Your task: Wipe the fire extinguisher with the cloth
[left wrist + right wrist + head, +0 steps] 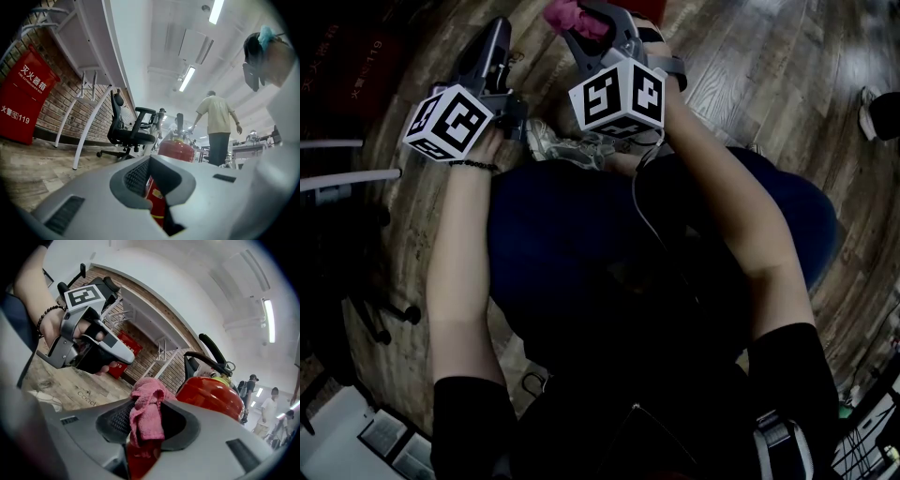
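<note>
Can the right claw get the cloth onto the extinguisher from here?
Probably yes. The right claw is shut on the pink cloth, and the extinguisher sits just past its tips with nothing between; the left claw hangs off to one side.

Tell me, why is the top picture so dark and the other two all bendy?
Head view: dim, so the wooden floor and the clothes go nearly black; only the marker cubes stand out. Left gripper view: ceiling lights glare, and the wide lens bends the white desk. Right gripper view: same bending, dark corners, yet the pink cloth looks sharp.
</note>
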`<state>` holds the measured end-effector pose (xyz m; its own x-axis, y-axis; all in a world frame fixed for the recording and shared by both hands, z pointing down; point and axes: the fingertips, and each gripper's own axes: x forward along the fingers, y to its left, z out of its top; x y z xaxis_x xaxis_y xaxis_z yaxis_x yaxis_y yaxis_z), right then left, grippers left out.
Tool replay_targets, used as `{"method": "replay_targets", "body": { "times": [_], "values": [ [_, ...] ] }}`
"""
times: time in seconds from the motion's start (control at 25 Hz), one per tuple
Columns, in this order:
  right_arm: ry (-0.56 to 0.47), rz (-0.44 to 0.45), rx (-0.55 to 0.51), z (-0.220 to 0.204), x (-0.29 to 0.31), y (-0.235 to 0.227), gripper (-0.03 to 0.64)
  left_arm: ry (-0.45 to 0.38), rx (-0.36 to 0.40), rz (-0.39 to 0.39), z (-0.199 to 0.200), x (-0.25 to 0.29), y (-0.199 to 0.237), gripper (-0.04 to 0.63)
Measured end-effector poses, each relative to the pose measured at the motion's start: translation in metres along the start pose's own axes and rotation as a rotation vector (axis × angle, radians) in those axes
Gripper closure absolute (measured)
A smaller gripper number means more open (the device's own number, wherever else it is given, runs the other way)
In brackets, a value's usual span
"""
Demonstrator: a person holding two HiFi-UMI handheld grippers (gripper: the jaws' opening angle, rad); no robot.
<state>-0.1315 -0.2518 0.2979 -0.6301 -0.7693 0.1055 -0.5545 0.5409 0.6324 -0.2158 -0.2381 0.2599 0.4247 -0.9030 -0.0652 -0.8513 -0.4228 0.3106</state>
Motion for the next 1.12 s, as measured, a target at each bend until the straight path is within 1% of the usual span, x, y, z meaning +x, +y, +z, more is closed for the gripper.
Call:
{"method": "replay_targets", "body": {
  "times": [1.12],
  "values": [
    [0.111, 0.097, -0.036, -0.057, 0.012, 0.052, 0.476, -0.007, -0.016, -0.005, 0.002, -0.002, 0.001, 0.58]
  ]
}}
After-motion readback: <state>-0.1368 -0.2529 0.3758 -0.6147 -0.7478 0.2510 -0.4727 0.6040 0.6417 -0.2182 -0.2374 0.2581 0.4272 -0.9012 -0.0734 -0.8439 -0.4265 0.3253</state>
